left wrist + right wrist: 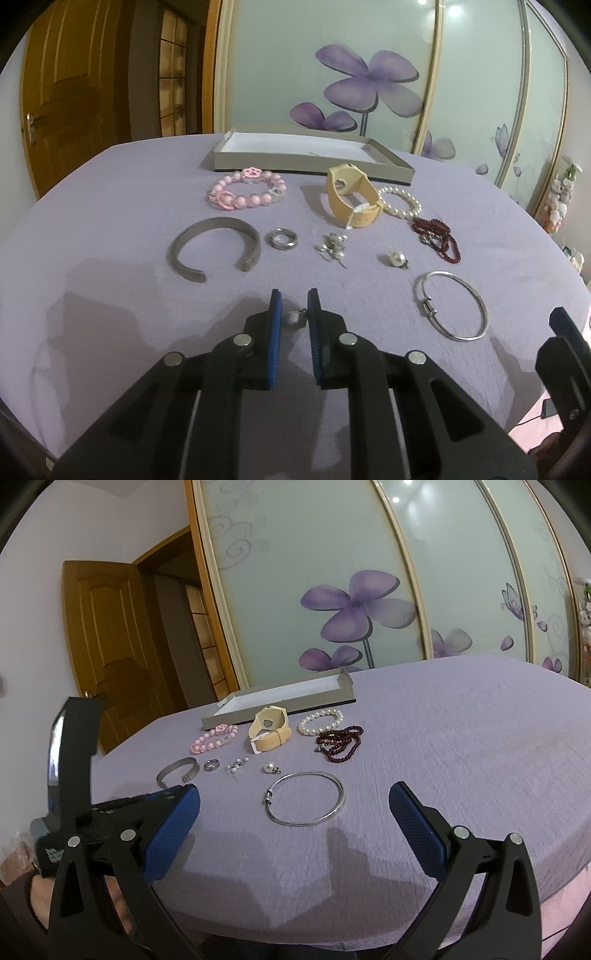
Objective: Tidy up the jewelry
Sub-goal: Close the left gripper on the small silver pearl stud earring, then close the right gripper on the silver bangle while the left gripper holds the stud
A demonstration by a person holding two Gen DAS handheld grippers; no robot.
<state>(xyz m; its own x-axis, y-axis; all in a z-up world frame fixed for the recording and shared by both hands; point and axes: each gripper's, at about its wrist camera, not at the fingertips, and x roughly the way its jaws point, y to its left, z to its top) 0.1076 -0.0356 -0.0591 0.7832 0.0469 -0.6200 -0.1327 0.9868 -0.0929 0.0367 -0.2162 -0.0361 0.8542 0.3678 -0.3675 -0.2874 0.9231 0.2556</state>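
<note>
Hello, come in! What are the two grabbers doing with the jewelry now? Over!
Left gripper shut on small pearl pendant. Right gripper open, empty, near silver bangle. Tray beyond, other jewelry lying between.

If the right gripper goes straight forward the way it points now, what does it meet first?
Probably the thin silver bangle, lying on the purple cloth just ahead of the open right gripper; depth is hard to judge.
</note>
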